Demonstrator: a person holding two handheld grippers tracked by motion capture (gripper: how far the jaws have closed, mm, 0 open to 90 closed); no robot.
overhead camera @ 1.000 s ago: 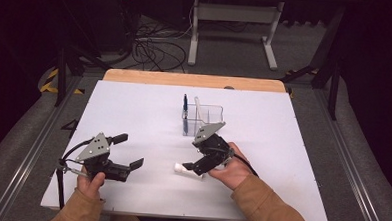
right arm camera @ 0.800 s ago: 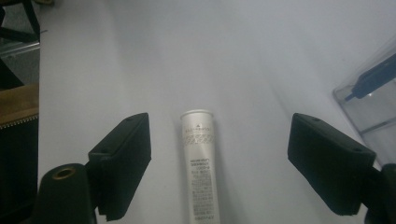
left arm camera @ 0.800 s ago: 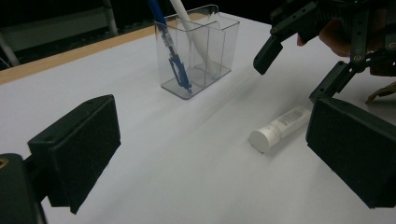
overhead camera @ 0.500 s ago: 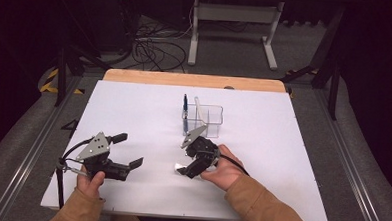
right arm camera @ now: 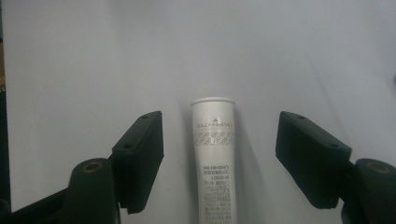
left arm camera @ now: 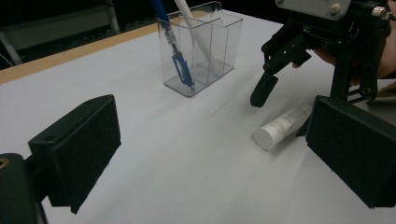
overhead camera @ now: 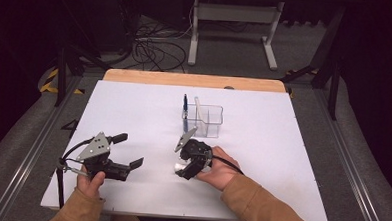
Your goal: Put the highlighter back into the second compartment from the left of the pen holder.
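A white tube point(right arm camera: 214, 154) lies flat on the white table point(overhead camera: 262, 158), cap end pointing away in the right gripper view. My right gripper point(right arm camera: 219, 140) is lowered over the tube point(overhead camera: 177, 167) and straddles it. Its jaws have just been closing, with a gap still showing on each side of the tube, so it is open. In the left gripper view the tube point(left arm camera: 280, 128) rests under the right gripper point(left arm camera: 289, 100). My left gripper point(overhead camera: 128, 149) hovers at the near left, open and holding nothing point(left arm camera: 210, 154).
A clear divided organizer point(overhead camera: 203, 121) stands behind the right gripper, holding a blue pen point(overhead camera: 185, 110) and a white stick point(overhead camera: 198, 108). In the left gripper view the organizer point(left arm camera: 205, 51) is at the upper middle. A wooden strip point(overhead camera: 195, 80) borders the far table edge.
The right gripper has shifted left and sunk down over the white tube, and its jaws stand narrower. The left gripper has stayed put.
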